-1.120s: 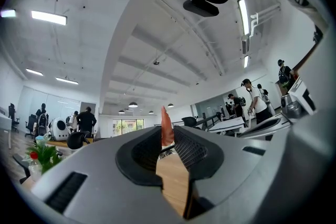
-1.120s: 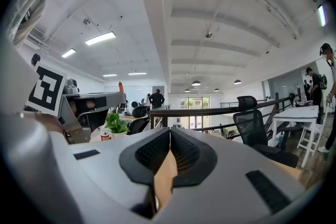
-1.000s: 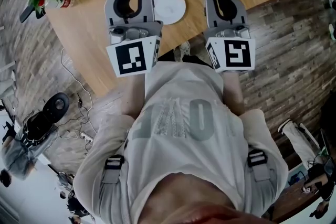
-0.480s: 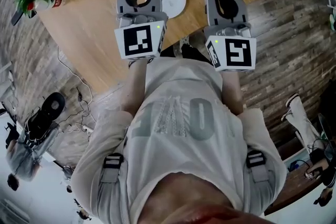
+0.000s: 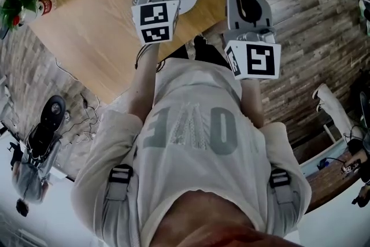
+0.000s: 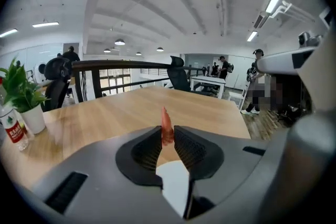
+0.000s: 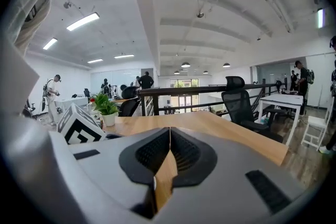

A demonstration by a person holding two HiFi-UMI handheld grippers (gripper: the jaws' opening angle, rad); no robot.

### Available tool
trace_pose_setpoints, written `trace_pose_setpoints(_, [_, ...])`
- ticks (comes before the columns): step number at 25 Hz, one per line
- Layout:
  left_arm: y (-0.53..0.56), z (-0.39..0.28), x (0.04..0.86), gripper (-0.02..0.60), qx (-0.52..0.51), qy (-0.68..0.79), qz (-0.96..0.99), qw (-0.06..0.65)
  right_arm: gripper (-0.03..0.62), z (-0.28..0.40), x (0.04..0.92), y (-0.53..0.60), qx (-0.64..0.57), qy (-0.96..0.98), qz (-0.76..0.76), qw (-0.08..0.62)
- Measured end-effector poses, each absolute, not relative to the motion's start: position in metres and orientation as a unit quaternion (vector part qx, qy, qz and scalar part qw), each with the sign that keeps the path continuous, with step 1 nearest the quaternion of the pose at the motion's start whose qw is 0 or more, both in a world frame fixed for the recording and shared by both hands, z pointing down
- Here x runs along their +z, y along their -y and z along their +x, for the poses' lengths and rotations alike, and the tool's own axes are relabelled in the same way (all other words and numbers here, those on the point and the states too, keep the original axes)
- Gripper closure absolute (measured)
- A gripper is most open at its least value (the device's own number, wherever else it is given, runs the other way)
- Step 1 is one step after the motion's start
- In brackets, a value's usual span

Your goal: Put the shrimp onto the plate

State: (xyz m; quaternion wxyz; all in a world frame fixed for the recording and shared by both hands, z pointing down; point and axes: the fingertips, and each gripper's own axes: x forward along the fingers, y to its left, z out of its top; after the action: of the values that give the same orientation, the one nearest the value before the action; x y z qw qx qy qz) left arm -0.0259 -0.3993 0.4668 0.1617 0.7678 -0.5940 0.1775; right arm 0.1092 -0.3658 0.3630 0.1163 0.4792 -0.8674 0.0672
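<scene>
Jaws of the grey left gripper (image 6: pixel 167 139) nipped tight on the small orange-red shrimp (image 6: pixel 166 124), held above the round white plate (image 6: pixel 174 178); grey right gripper (image 7: pixel 169 139) closed on nothing; probably light, soft, slippery, best pinched gently mid-body.

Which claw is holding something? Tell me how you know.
The left claw: its jaws are shut on the orange shrimp, whose tip sticks out past them. The right claw is shut with nothing between its jaws.
</scene>
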Motion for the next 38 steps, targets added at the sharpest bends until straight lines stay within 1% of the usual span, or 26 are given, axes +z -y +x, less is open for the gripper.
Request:
trace_pose_setpoints(7, [0.392, -0.012, 0.519, 0.502, 0.232, 0.559, 0.764, 0.221, 0.574, 0.125, 0.371, 0.362, 0.078, 0.854, 0.497, 0.129])
trace_pose_setpoints(16, [0.381, -0.007, 0.552, 0.502, 0.28, 0.529, 0.753, 0.273, 0.574, 0.123, 0.376, 0.357, 0.078, 0.852, 0.499, 0.137])
trace_pose_setpoints(25, [0.373, -0.005, 0.566, 0.502, 0.303, 0.513, 0.746, 0.296, 0.574, 0.122, 0.376, 0.351, 0.076, 0.852, 0.499, 0.14])
trace_pose_setpoints(31, [0.371, -0.007, 0.568, 0.5, 0.324, 0.508, 0.748, 0.278, 0.574, 0.122, 0.376, 0.35, 0.073, 0.851, 0.501, 0.141])
trace_pose_setpoints(38, [0.374, -0.003, 0.566, 0.5, 0.312, 0.509, 0.75, 0.285, 0.574, 0.124, 0.376, 0.349, 0.074, 0.85, 0.502, 0.14])
